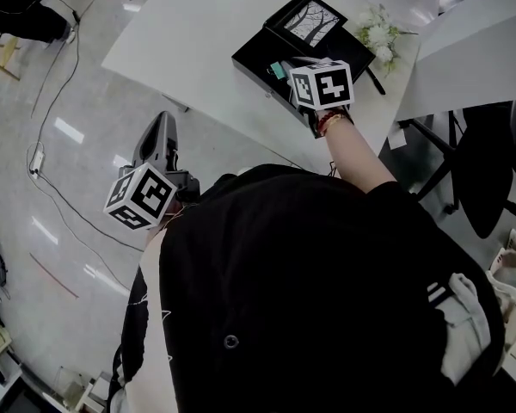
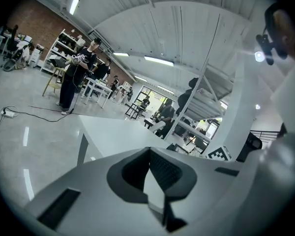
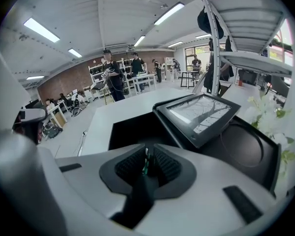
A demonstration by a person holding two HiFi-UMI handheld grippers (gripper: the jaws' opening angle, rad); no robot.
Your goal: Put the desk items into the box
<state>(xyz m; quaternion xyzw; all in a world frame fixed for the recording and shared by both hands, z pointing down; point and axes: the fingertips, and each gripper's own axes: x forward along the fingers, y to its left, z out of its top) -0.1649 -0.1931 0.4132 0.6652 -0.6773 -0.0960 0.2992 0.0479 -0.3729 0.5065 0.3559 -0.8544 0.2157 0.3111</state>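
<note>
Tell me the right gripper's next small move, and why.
Probably lower the right gripper a little into the black box: its fingers are shut on a thin green item, and the box's open compartment lies straight ahead.

A pale grey, glossy floor (image 1: pixel 86 84) spreads below me and mirrors the ceiling strips. A black cable (image 1: pixel 56 80) trails across it to a power strip (image 1: pixel 36 160). Ahead stands a white table (image 1: pixel 198 33), with a second white table (image 1: pixel 473 58) just beside it on the right and a black office chair (image 1: pixel 490 175) near that one. Far off, a brick wall (image 2: pixel 34 21) backs white shelving (image 2: pixel 64 48). Long strip lights (image 3: pixel 39 29) line the white ceiling, and windows (image 3: pixel 189 53) glow at the far end.
</note>
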